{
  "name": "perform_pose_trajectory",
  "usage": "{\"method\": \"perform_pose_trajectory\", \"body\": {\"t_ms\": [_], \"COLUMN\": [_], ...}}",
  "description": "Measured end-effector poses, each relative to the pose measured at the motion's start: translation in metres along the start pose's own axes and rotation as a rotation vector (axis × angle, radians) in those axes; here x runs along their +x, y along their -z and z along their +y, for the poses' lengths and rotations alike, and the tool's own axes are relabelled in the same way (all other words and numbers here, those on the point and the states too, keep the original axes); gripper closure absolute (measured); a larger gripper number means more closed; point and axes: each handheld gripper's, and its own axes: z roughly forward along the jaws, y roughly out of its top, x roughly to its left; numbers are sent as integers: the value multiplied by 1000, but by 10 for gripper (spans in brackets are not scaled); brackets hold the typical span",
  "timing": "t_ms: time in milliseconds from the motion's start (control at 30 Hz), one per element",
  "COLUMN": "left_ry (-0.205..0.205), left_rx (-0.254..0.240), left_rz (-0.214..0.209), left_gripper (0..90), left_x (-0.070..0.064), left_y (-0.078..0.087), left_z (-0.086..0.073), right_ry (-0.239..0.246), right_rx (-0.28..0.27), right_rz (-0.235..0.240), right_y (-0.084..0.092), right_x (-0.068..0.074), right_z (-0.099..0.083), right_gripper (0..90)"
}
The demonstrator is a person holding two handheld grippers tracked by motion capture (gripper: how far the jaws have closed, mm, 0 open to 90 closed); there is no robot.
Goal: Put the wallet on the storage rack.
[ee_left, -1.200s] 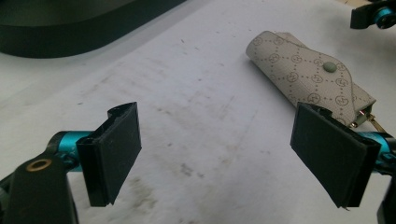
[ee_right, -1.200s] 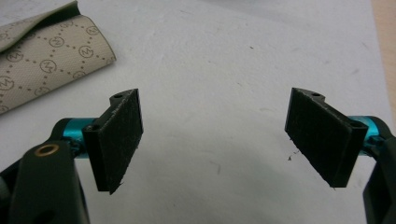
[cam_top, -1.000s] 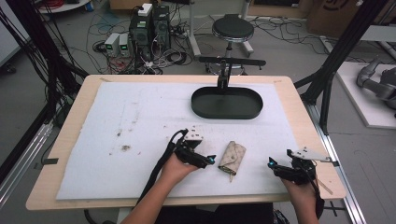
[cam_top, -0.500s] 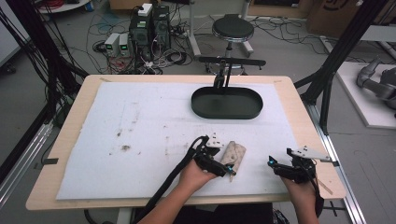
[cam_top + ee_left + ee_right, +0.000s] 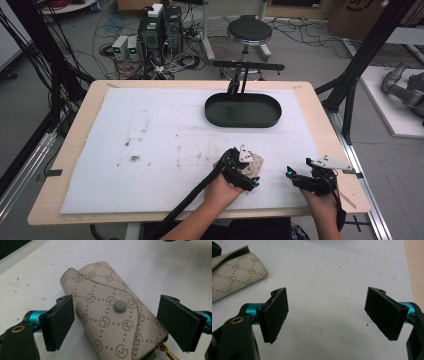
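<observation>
Tongs, left (image 5: 116, 322): jaws wide, set over the pouch (image 5: 112, 315), one jaw on each side, neither touching it. In the high view the left tongs (image 5: 243, 172) cover most of the pouch (image 5: 256, 162), which lies flat on the white mat (image 5: 165, 145) near the desk (image 5: 92, 107) front edge. Tongs, right (image 5: 327, 315): jaws wide, nothing between them, above bare mat just beside the pouch (image 5: 234, 272). A black tray (image 5: 242, 111) sits well apart, toward the far edge.
</observation>
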Motion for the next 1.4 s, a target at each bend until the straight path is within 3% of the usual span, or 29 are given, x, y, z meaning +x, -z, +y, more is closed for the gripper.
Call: {"method": "perform_pose_trajectory", "body": {"t_ms": [67, 167, 433, 533, 633, 833, 1100, 1233, 1400], "left_ry": [-7, -1, -9, -15, -22, -32, -85, -70, -99], "left_rx": [8, 54, 52, 41, 32, 36, 42, 10, -16], "left_rz": [22, 20, 23, 12, -5, -8, 23, 22, 41], "left_gripper": [139, 124, 127, 184, 320, 357, 364, 364, 364], "left_x": [-3, -4, -5, -5, -4, 0, 20, 34, 50], "left_y": [-2, -9, -8, -6, -1, 3, 19, 29, 42], "left_z": [-1, -4, -4, -5, -6, -6, -2, 1, 6], "right_ry": [1, -2, -1, 3, 0, 6, 7, 17, 23], "right_rx": [-1, 2, 5, 2, 6, 4, 7, 7, 10], "right_rz": [0, 0, -3, -3, -1, 4, 11, 18, 29], "right_y": [0, 0, 0, 0, 0, -2, -5, -7, -11], "right_x": [0, 0, 0, 1, 1, 2, 3, 5, 8], "right_z": [0, -1, -1, -1, 0, 0, 2, 3, 6], "right_gripper": [195, 195, 195, 195, 195, 195, 195, 195, 195]}}
